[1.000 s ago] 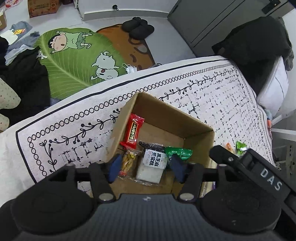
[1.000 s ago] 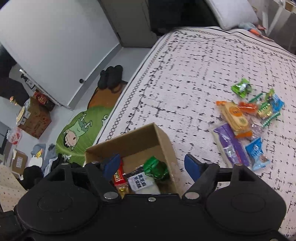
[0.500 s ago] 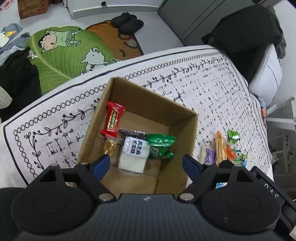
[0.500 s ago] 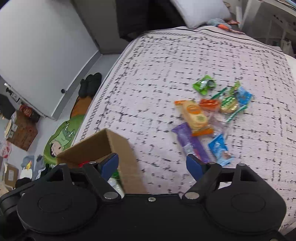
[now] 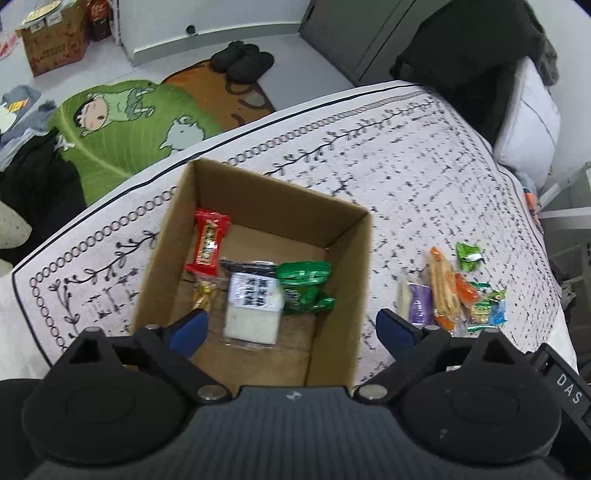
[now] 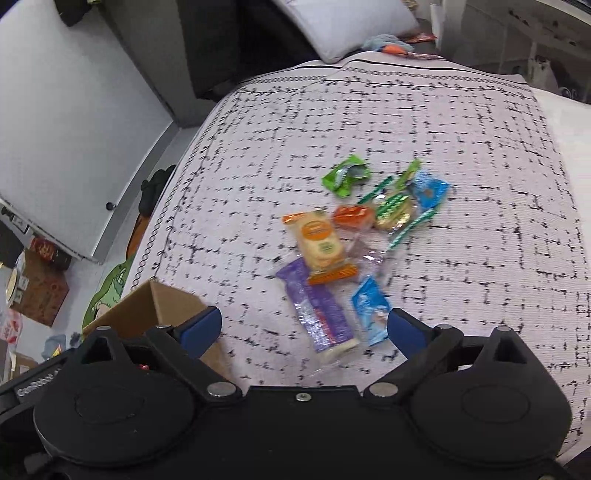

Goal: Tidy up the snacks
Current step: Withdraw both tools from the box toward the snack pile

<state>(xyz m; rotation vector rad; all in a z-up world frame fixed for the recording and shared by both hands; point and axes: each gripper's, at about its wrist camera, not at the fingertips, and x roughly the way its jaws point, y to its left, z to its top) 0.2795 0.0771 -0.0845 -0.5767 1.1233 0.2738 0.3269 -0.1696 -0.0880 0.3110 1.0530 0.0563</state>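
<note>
An open cardboard box (image 5: pixel 354 266) stands on the patterned bed cover and holds a red packet (image 5: pixel 208 242), a white packet (image 5: pixel 253 306), a green packet (image 5: pixel 304 286) and a yellowish one (image 5: pixel 204 295). My left gripper (image 5: pixel 290 328) hovers open above the box's near end, nothing between its fingers. To the box's right lies a loose pile of snacks: a purple bar (image 6: pixel 319 308), an orange cracker pack (image 6: pixel 321 245), a blue packet (image 6: pixel 371 308), a green packet (image 6: pixel 347 175). My right gripper (image 6: pixel 303 328) is open, empty, just above the purple bar's near end.
The bed cover (image 6: pixel 480 147) stretches wide beyond the pile. A pillow (image 6: pixel 347 26) and dark clothes (image 5: pixel 469 55) lie at the head end. Beside the bed, on the floor, are a green cartoon mat (image 5: pixel 122 129), black slippers (image 5: pixel 242 61) and cardboard cartons (image 5: pixel 55 46).
My left gripper has opened wider and pulled back from the box, leaving the white packet inside. My right gripper has swung right, away from the box and over the snack pile.
</note>
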